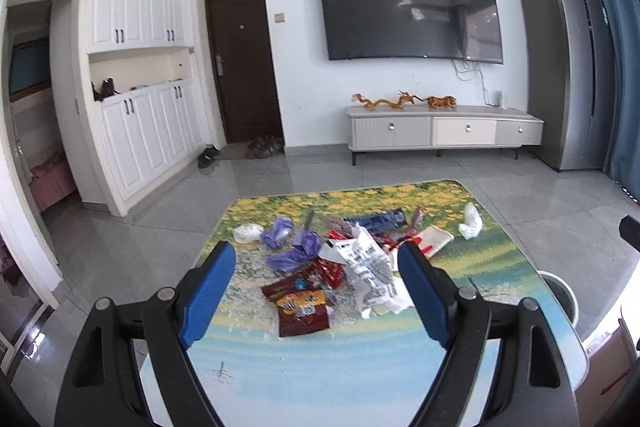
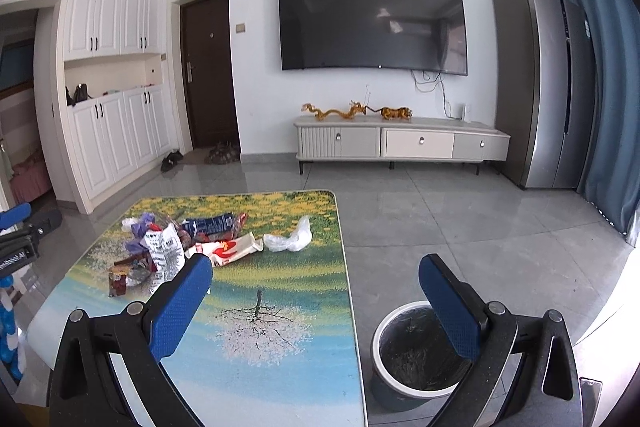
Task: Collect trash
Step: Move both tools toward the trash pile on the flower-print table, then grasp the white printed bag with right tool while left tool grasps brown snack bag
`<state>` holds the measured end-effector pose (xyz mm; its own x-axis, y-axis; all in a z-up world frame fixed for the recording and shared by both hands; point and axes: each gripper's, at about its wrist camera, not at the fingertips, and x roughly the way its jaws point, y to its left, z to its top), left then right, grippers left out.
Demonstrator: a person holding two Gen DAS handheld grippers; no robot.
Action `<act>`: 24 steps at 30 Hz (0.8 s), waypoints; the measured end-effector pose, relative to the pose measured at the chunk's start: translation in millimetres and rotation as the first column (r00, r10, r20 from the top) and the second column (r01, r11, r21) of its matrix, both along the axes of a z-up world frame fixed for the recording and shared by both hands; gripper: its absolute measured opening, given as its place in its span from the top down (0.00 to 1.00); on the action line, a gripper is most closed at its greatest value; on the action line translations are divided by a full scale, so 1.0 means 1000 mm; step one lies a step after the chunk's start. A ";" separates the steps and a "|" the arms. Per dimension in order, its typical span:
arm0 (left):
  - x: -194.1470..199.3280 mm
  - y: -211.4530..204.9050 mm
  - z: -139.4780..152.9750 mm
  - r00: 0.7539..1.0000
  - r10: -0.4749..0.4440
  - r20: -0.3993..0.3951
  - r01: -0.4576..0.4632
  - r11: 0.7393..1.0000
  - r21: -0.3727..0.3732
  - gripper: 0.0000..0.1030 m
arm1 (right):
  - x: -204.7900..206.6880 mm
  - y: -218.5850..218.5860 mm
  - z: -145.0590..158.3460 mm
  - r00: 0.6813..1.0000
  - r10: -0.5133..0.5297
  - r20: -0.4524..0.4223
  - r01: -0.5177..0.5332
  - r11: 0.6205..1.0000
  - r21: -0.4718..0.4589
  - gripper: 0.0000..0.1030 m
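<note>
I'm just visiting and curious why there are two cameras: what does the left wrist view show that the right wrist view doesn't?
Only the left wrist view looks straight over the trash pile, so the dark red snack wrapper and the purple bags show plainly between the open left tool.

Only the right wrist view shows the whole trash bin on the floor beside the table, seen between the fingers of the open right tool.

Both show the pile, the clear plastic bag, the television and the cabinet beneath it.
</note>
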<state>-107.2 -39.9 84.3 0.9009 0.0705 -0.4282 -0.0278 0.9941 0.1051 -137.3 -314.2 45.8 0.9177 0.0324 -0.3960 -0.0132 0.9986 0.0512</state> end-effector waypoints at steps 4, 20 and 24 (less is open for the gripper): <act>0.004 -0.002 -0.004 0.999 -0.015 -0.028 0.015 1.000 0.000 0.20 | -0.005 -0.007 0.000 1.000 -0.006 0.009 0.006 1.000 0.018 0.00; 0.034 0.070 -0.043 0.989 0.046 -0.142 -0.056 0.996 -0.069 0.20 | 0.041 -0.004 -0.026 0.991 0.078 -0.104 -0.071 0.995 0.068 0.00; 0.045 0.089 -0.062 0.980 0.002 -0.200 -0.026 0.992 -0.121 0.20 | 0.067 0.009 -0.044 0.972 0.156 -0.177 -0.142 0.986 0.088 0.00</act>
<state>-62.2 49.5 22.3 0.7957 0.0181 -0.6054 -0.0326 0.9994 -0.0129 -70.2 -304.9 1.9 0.8127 0.1989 -0.5477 -0.1448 0.9794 0.1408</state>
